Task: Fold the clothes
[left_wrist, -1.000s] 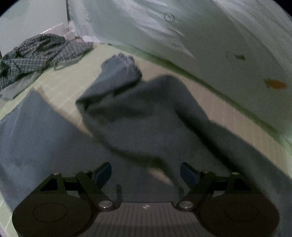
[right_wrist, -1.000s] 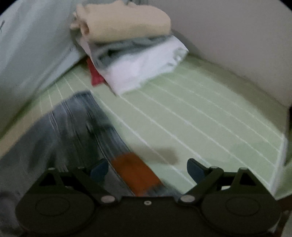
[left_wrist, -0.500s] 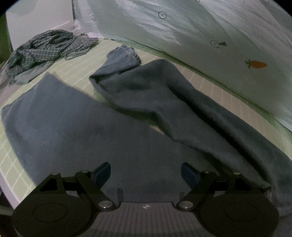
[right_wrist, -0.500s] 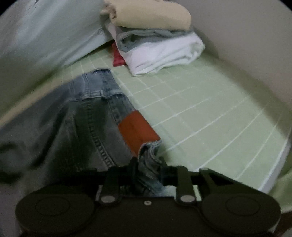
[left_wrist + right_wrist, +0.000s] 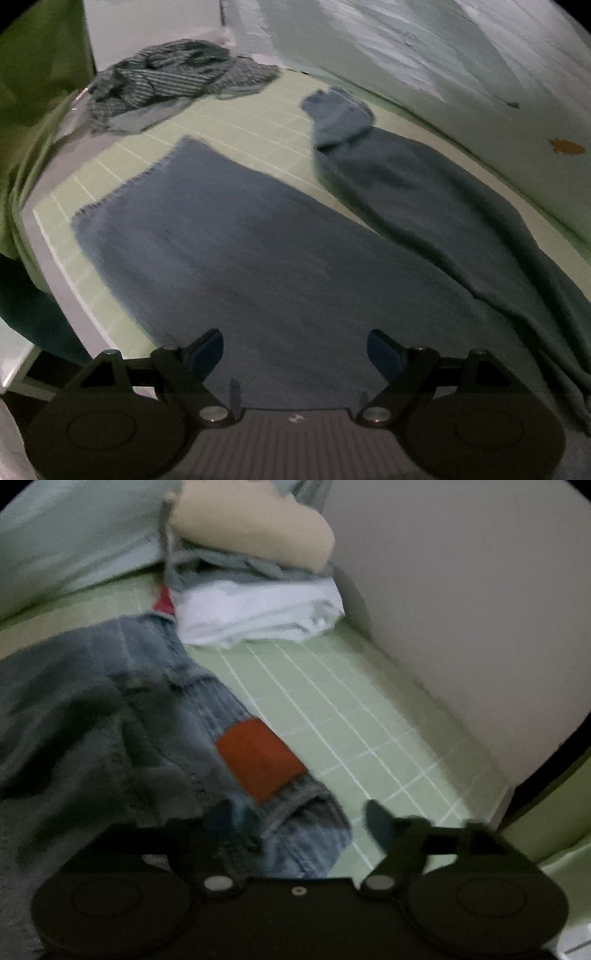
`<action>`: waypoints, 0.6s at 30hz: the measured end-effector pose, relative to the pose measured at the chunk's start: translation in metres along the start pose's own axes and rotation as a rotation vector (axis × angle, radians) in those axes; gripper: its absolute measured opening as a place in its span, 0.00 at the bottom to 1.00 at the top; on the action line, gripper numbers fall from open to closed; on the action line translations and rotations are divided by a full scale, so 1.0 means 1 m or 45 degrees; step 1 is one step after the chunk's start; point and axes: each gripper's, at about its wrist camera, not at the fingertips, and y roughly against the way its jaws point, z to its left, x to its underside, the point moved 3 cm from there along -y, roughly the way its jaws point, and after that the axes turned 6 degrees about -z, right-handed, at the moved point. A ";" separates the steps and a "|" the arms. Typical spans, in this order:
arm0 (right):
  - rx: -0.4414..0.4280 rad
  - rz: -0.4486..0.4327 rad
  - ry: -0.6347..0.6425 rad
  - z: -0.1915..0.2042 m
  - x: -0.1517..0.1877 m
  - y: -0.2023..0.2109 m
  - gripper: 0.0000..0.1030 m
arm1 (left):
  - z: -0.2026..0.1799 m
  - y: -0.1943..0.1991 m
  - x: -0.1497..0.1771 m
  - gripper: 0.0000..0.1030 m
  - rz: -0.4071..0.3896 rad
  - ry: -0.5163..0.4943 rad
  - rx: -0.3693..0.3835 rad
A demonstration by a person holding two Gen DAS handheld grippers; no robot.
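A pair of blue jeans [image 5: 258,258] lies spread on the green checked bed sheet [image 5: 240,125], both legs stretched away from me, the far leg's cuff [image 5: 336,110] crumpled. My left gripper [image 5: 295,350] is open and empty just above the near leg. In the right wrist view the jeans' waist end [image 5: 155,701] with an orange patch [image 5: 258,757] lies bunched. My right gripper [image 5: 299,819] is open, with the waistband corner [image 5: 310,830] lying loose between its fingers.
A crumpled checked shirt [image 5: 166,81] lies at the far left of the bed. A stack of folded clothes [image 5: 255,590], beige on top and white below, stands by the wall [image 5: 461,609]. A pale pillow [image 5: 443,55] runs along the back.
My right gripper was shut on the jeans' waistband half a second ago and has now opened. The left gripper stayed open and drew back, showing more of the legs.
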 end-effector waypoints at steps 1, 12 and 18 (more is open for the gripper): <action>-0.003 -0.025 -0.012 0.005 -0.002 0.006 0.97 | 0.005 -0.003 -0.005 0.88 -0.003 0.002 -0.004; -0.373 -0.044 -0.181 0.153 -0.007 0.067 1.00 | 0.034 -0.057 -0.080 0.93 -0.010 -0.061 0.074; -0.366 0.083 -0.282 0.221 0.012 0.064 1.00 | 0.032 -0.097 -0.130 0.93 -0.033 -0.166 0.158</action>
